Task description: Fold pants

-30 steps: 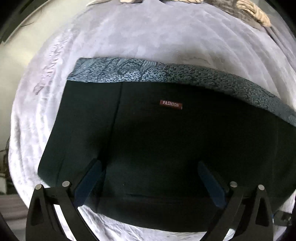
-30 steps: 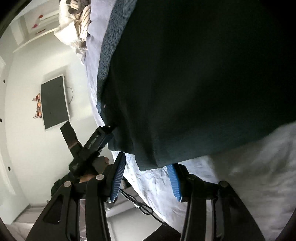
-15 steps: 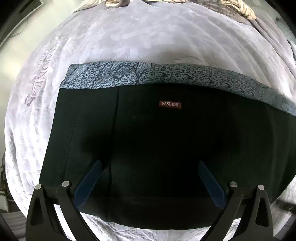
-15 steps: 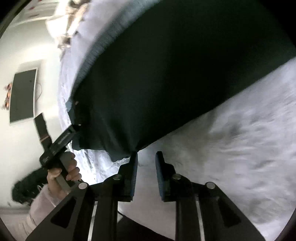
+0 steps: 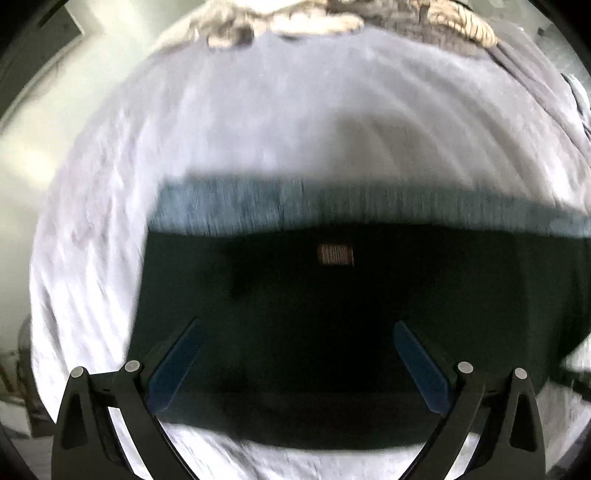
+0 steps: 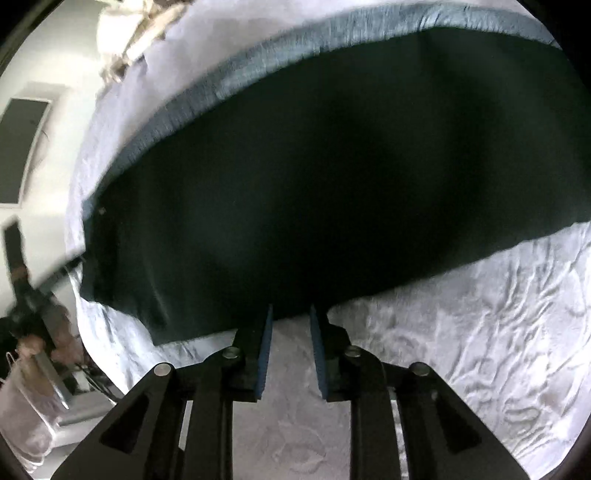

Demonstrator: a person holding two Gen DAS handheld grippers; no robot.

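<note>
Left gripper [image 5: 295,325]: jaws spread wide, blue pads [image 5: 173,365] over the dark cloth at lower centre of its frame, nothing between them; contact with the cloth cannot be told. Right gripper [image 6: 290,310]: jaws narrow with a clear gap, tips at the near hem at lower centre; no cloth seen between the pads, and whether they touch the hem cannot be told.

Pants [image 5: 332,314]: dark green, lying flat on a pale wrinkled sheet [image 5: 295,129], filling the middle and lower half of the left view and the centre of the right view. Blue-grey patterned waistband [image 5: 229,206] runs along the far edge. A small reddish label [image 5: 335,254] sits just below the band at centre; its writing is blurred and unreadable.

Surroundings: a beige textile heap [image 5: 280,22] at the top edge of the left view. In the right view, a dark wall screen [image 6: 20,147] at upper left; the person's hand [image 6: 37,343] on the other gripper's handle at lower left, blurred
</note>
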